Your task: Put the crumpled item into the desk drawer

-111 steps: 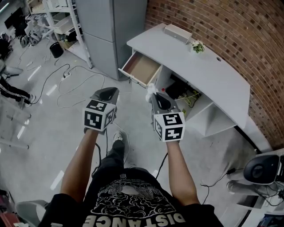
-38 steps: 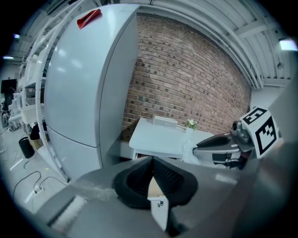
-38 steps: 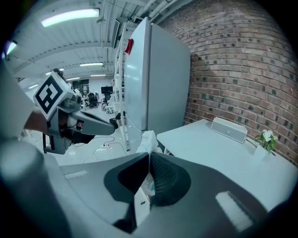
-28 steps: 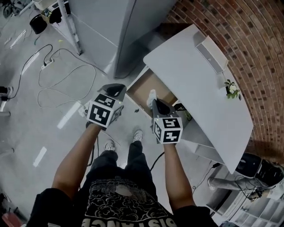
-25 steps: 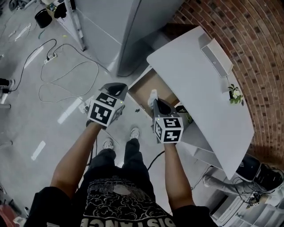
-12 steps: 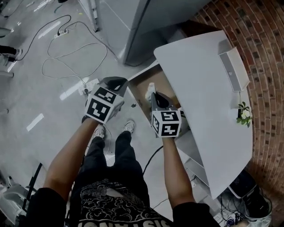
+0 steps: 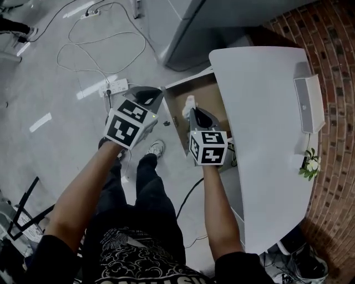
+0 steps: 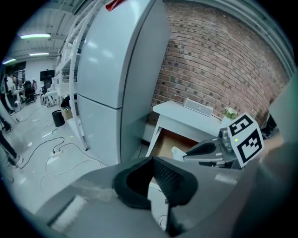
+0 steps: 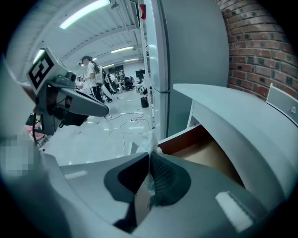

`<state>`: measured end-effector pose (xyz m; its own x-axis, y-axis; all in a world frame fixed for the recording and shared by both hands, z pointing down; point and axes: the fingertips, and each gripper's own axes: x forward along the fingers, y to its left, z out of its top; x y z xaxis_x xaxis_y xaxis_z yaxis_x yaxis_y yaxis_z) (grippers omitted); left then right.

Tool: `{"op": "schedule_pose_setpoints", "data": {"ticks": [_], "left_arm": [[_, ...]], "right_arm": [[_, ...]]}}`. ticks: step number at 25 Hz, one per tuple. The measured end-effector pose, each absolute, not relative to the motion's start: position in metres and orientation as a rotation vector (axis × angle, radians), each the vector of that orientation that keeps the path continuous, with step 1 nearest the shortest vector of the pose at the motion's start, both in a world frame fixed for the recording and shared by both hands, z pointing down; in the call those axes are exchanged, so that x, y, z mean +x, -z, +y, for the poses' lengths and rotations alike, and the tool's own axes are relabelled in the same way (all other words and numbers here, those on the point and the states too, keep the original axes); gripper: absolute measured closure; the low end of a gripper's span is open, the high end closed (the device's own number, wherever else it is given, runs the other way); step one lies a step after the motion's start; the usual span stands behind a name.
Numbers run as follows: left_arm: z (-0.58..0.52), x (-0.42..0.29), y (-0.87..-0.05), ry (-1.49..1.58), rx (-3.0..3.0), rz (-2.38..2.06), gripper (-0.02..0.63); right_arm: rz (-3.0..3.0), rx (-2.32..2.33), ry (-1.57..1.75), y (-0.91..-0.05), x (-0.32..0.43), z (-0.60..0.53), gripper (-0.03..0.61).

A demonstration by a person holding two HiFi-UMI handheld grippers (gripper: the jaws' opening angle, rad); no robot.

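Observation:
A white crumpled item sticks out of the tip of my right gripper, which is shut on it. It hangs over the front part of the open desk drawer, whose wooden inside shows. In the right gripper view the crumpled item is pinched at the jaw tips, with the drawer just beyond on the right. My left gripper is shut with nothing in it, level with the drawer's front and to its left. The left gripper view shows the right gripper and the item before the drawer.
The white desk top runs right of the drawer, with a white box and a small plant near the brick wall. A grey cabinet stands behind. Cables and a power strip lie on the floor.
The view has swung closer to the desk. Both grippers moved toward the drawer; the right one, still shut on the crumpled item, now hangs over the drawer's front.

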<state>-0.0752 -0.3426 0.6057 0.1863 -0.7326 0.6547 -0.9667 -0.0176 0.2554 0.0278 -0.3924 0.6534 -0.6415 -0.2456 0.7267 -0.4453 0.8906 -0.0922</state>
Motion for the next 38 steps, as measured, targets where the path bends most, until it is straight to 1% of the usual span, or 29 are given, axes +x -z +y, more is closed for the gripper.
{"op": "schedule_pose_setpoints", "data": {"ticks": [22,38], "left_arm": [[-0.337,-0.071,-0.674,-0.352,1.641,-1.645,0.614],[-0.332,-0.07,-0.691,-0.365,1.619,-1.63,0.614]], "right_arm": [[-2.228,0.362,-0.331,-0.744,0.02,-0.402,0.568],[-2.219,0.39,-0.347,-0.766,0.017,-0.412,0.565]]}}
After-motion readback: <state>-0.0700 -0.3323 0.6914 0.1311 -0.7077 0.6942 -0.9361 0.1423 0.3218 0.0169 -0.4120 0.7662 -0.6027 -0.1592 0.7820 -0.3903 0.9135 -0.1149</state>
